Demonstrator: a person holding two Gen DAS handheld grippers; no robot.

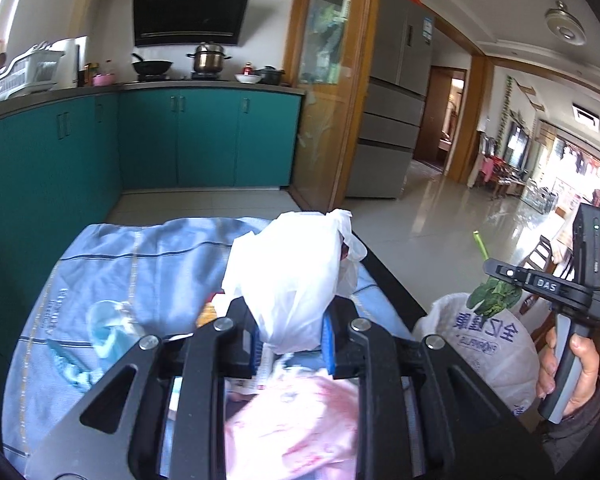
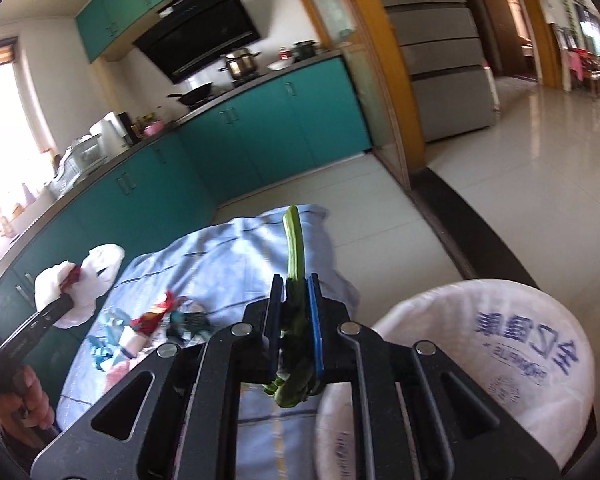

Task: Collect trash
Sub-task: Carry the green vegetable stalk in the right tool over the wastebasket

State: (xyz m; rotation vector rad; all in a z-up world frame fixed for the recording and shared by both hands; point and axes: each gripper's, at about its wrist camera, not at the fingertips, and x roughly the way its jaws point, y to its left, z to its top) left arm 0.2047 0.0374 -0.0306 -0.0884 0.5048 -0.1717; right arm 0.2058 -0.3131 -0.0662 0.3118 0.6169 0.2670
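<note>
Between the pads of the left gripper (image 1: 290,330) hangs a crumpled white plastic bag (image 1: 292,276), pinched at its lower folds and held up over the blue cloth (image 1: 140,264) that covers the worktop. It looks feather-light and limp, so a pinch on any bunched fold should carry it, though thin film could slip or tear if pulled. Something dark red shows at a gap in its side; what it is cannot be told.

The right gripper (image 2: 296,320) is pressed together on a green vegetable stalk (image 2: 292,236), stem pointing up and wilted leaves drooping below the pads. The stalk seems soft and moist, likely to bruise or slide, so the firmer stem is the better hold.

Loose wrappers (image 2: 156,312) and scraps lie on the cloth below, light and crinkly by the look of them.

Just beside the worktop stands the white-lined trash bin (image 2: 500,360), its liner printed in blue characters that appear mirrored and hard to read. On the right gripper's body, seen from the left wrist, the letters "DAS" are legible.
</note>
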